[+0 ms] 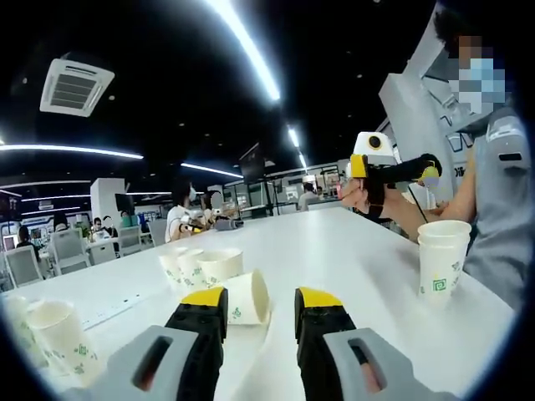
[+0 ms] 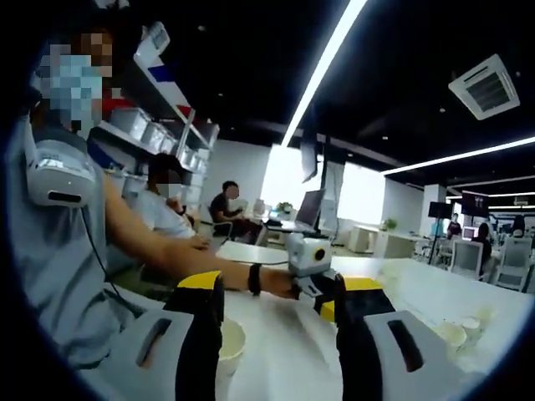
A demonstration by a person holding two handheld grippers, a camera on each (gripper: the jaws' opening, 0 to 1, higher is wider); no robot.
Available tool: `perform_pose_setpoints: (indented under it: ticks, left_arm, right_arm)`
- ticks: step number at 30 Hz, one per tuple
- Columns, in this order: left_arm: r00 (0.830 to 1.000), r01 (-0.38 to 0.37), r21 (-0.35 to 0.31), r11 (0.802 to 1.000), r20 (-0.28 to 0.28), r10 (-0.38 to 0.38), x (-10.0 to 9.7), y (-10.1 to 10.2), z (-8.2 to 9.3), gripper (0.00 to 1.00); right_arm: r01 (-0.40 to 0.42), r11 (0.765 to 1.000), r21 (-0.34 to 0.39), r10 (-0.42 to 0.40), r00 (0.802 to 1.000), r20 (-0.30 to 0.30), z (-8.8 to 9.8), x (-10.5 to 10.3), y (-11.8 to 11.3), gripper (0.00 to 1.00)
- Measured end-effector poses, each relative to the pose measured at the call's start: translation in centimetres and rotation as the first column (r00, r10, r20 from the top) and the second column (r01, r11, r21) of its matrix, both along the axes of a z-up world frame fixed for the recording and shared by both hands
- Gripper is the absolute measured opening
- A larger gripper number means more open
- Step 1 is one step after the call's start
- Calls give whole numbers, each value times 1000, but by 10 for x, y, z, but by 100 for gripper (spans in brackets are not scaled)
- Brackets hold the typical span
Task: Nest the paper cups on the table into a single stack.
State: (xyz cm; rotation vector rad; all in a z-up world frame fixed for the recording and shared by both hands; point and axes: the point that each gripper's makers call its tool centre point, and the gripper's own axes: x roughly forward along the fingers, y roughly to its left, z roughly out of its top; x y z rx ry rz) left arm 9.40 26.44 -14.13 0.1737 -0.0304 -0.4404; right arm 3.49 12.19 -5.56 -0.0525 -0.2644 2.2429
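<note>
Left tongs (image 1: 259, 307) released above a tipped paper cup (image 1: 248, 298) on the white bench (image 1: 351, 251). Right tongs (image 2: 278, 299) released, empty; stacked cups (image 1: 442, 256) stand apart.

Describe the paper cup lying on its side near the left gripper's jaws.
The tipped cup is white paper with a small green print on its wall. It lies on its side on the white table, its open mouth facing the left gripper, just ahead of the open jaws and nearer the left one. Nothing grips it; upright cups stand behind it.
</note>
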Motion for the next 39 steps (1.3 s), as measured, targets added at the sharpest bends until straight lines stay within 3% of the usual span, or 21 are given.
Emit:
perform_pose_setpoints:
  ticks: [19, 29, 32, 39]
  left_arm:
    - [1000, 2, -4, 1000, 7, -2, 0, 3, 3, 34]
    - [1000, 0, -11, 1000, 11, 0, 4, 23, 4, 34]
    - [1000, 1, -11, 1000, 13, -1, 5, 29, 5, 34]
    - [1000, -1, -10, 1000, 19, 1, 2, 12, 6, 34]
  right_arm:
    - [71, 997, -22, -70, 997, 25, 4, 43, 32, 52]
    - [72, 997, -19, -72, 997, 33, 16, 59, 49, 51]
    - [74, 997, -4, -74, 997, 38, 15, 68, 55, 49]
    - [95, 995, -20, -95, 995, -11, -8, 88, 64, 48]
